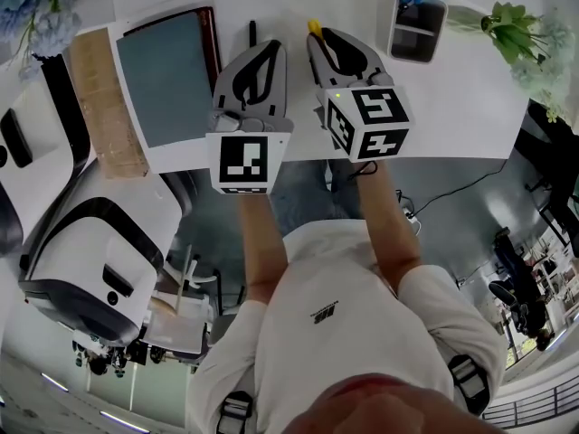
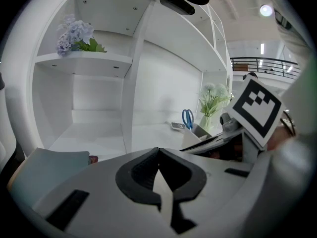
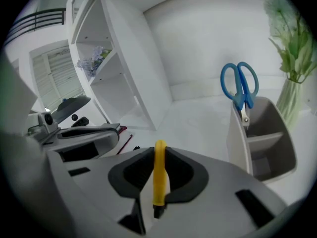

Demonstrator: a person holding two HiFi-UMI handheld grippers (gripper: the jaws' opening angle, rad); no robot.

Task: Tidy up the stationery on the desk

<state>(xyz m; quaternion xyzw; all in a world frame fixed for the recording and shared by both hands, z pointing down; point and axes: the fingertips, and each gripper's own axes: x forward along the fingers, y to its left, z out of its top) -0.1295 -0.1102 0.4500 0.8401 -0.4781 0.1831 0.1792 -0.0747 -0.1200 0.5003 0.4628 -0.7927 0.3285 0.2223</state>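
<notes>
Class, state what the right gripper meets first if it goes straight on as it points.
Probably nothing but white desk until the back wall; the pen holder stands off right.

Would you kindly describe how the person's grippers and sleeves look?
The left gripper and right gripper are light grey with black-lined jaws; each carries a cube of black-and-white square markers. The person wears a white short-sleeved shirt.

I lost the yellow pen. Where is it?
The pen is clamped in the jaws of the right gripper, left of the holder with scissors in that gripper's view.
</notes>
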